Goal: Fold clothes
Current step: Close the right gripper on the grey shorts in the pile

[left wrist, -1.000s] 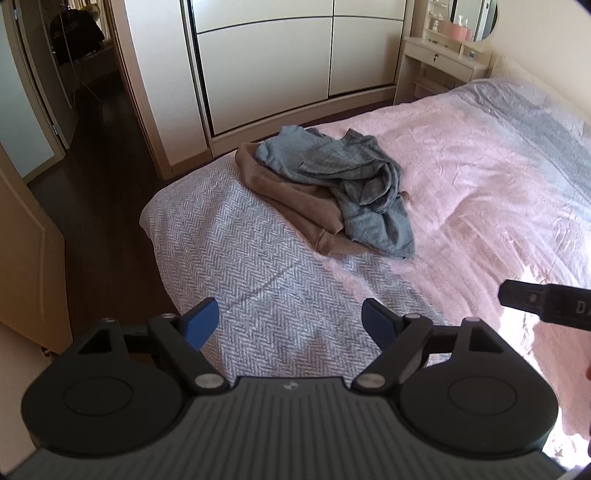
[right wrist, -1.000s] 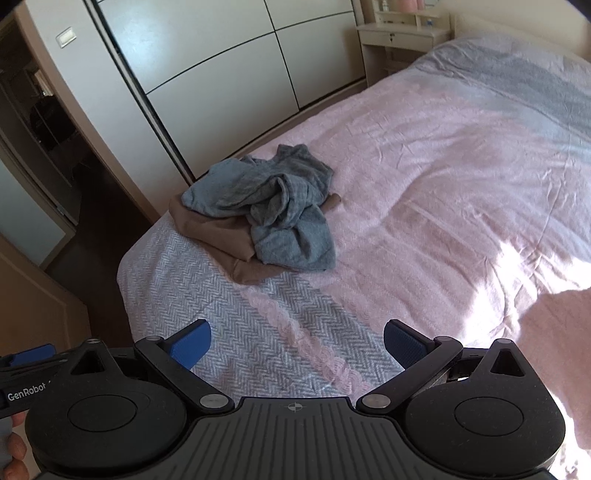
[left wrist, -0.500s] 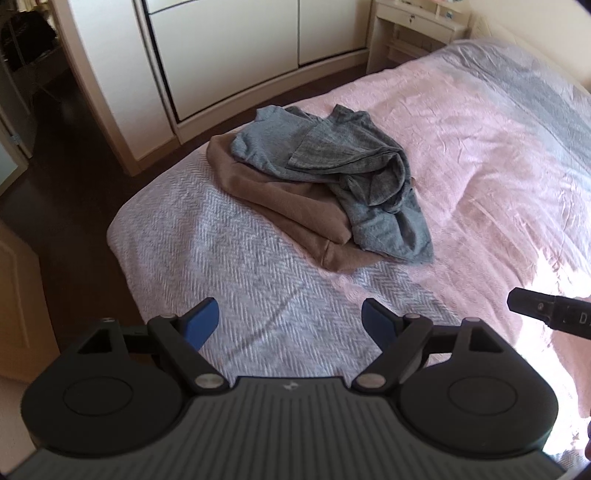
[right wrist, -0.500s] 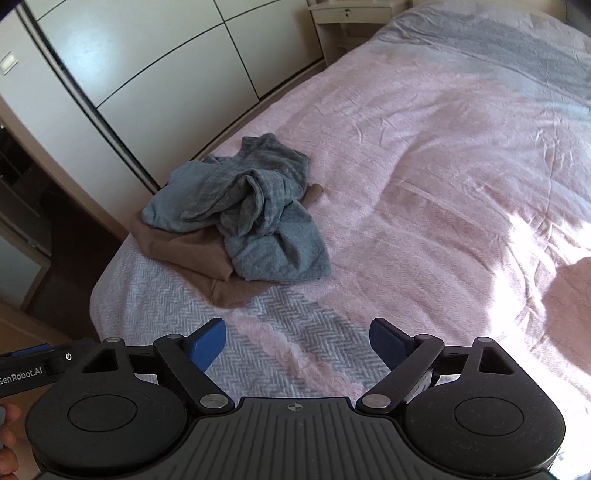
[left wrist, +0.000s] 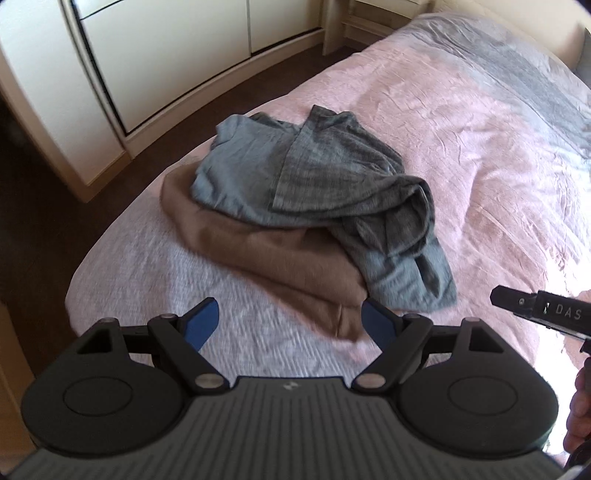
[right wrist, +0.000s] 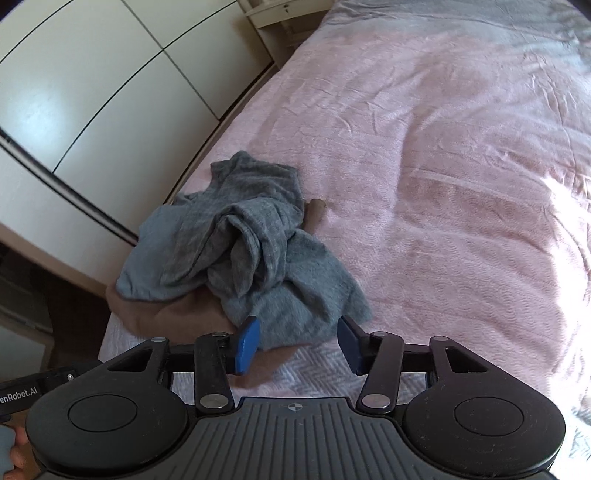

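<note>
A crumpled grey-blue garment (left wrist: 325, 199) (right wrist: 243, 251) lies on top of a brown garment (left wrist: 280, 254) (right wrist: 166, 314) near the foot corner of the bed. My left gripper (left wrist: 291, 325) is open, its blue pads just short of the brown garment's near edge, nothing between them. My right gripper (right wrist: 295, 345) is open but narrower, hovering at the near hem of the grey-blue garment, and I cannot tell whether a pad touches the cloth. The right gripper's body (left wrist: 543, 314) shows at the right edge of the left wrist view.
The bed (right wrist: 461, 166) has a pink cover with a white herringbone band (left wrist: 192, 280) at the foot. Dark floor (left wrist: 37, 206) and cream wardrobe doors (right wrist: 92, 92) lie past the bed's left edge. A bedside table (right wrist: 280, 14) stands far back. A hand (right wrist: 18, 450) holds the left gripper.
Both grippers have moved in toward the clothes pile, which now looks much larger. The right gripper's pads have narrowed; the left's spacing is unchanged.
</note>
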Available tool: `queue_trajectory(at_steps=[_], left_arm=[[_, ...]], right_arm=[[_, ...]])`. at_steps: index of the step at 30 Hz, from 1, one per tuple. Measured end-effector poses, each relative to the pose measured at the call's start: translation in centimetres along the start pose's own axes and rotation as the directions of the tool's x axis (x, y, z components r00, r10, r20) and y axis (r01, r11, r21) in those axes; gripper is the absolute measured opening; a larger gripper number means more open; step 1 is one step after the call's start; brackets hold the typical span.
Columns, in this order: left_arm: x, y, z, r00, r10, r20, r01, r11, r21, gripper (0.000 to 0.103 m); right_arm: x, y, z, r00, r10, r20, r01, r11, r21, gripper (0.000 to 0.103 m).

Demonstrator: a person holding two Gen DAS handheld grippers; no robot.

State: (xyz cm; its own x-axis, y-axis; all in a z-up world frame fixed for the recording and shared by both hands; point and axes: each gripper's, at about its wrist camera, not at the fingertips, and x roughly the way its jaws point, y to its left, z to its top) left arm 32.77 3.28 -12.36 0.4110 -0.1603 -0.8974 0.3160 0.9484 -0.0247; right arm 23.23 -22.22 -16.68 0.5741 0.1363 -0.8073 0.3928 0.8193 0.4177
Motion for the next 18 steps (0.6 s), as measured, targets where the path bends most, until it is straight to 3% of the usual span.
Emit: queue_trajectory(at_steps=[13,16,18], left_arm=[[7.5,1.1,7.4,0.997,-0.061,-0.042,0.064,0.995,0.073,0.082],[8.8,1.1,8.5,0.996,-0.072,-0.055,0.076,0.994,0.081,0.082],[9.7,1.0,9.2,0.995,-0.076,-0.059,0.081,0.993,0.087,0.082]], right_arm=[[7.2,1.2,2.2,0.998,-0.062,-0.025,0.064,0.996,0.070,0.046],[9.2,1.4,2.6,0.997,-0.063,-0.046,0.066,0.995,0.068,0.029],[10.4,1.4,2.8,0.996,-0.063,-0.060,0.067,0.995,0.068,0.029]])
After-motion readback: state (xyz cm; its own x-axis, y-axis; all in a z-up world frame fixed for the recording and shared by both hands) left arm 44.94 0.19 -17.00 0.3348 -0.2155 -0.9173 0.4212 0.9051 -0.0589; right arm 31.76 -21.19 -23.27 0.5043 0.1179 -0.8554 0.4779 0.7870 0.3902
